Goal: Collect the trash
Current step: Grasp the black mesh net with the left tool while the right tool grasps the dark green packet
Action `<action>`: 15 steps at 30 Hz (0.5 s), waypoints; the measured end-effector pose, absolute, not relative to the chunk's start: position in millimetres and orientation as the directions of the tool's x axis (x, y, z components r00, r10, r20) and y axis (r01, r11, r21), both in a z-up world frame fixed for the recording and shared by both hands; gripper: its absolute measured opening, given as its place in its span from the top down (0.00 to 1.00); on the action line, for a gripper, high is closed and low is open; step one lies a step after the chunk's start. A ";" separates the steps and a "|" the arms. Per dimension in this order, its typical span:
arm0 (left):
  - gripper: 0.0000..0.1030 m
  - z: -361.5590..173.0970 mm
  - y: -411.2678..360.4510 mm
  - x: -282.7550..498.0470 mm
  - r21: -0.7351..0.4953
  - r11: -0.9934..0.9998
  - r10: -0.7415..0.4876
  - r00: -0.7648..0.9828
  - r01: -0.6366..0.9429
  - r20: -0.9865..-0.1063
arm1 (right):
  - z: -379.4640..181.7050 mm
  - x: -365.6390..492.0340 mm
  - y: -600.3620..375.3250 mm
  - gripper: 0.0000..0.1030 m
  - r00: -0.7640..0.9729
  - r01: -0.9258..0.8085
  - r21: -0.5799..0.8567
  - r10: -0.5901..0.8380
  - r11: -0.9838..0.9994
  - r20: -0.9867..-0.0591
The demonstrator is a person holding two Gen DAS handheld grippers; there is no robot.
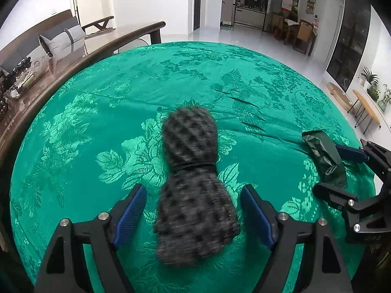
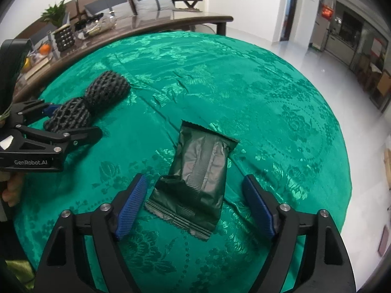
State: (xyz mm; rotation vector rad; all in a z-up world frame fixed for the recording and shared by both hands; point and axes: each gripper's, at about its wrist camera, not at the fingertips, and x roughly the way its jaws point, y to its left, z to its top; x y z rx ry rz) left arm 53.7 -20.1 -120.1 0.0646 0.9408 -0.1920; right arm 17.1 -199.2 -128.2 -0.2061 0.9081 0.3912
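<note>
A black foam net sleeve, pinched at its middle by a band, lies on the green tablecloth. My left gripper is open with its near half between the fingers, not touching. A dark green snack wrapper lies flat on the cloth. My right gripper is open around its near end. In the left wrist view the wrapper and right gripper show at the right. In the right wrist view the sleeve and left gripper show at the left.
A dark wooden table with a plant pot, glass dishes and fruit stands beyond the cloth's far left edge, a sofa behind it. White floor lies past the far and right edges of the cloth.
</note>
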 end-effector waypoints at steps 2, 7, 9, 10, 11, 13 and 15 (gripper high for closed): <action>0.17 -121.4 -20.5 54.5 -0.025 0.981 -0.135 0.578 0.194 -0.804 | -128.5 16.8 -199.4 0.17 0.553 -0.402 -0.010 0.234 0.916 -0.799; 0.14 -122.1 -20.0 55.6 -0.021 0.981 -0.132 0.585 0.193 -0.800 | -129.8 16.4 -198.0 0.13 0.557 -0.383 -0.014 0.219 0.924 -0.801; 0.14 -122.1 -20.1 55.5 -0.020 0.981 -0.131 0.585 0.193 -0.801 | -130.3 16.6 -197.1 0.11 0.558 -0.380 -0.015 0.216 0.925 -0.801; 0.14 -122.1 -20.0 55.4 -0.020 0.981 -0.131 0.585 0.193 -0.801 | -130.5 16.6 -197.1 0.11 0.558 -0.377 -0.015 0.215 0.926 -0.802; 0.14 -122.2 -20.1 55.5 -0.019 0.981 -0.130 0.585 0.192 -0.801 | -130.7 16.6 -197.1 0.10 0.559 -0.375 -0.015 0.213 0.927 -0.802; 0.12 -122.6 -19.7 56.2 -0.018 0.982 -0.126 0.584 0.188 -0.802 | -130.7 16.8 -196.6 0.09 0.560 -0.371 -0.015 0.211 0.928 -0.801; 0.11 -122.9 -19.5 56.6 -0.018 0.983 -0.125 0.583 0.185 -0.803 | -130.8 17.2 -196.7 0.09 0.561 -0.368 -0.015 0.208 0.930 -0.801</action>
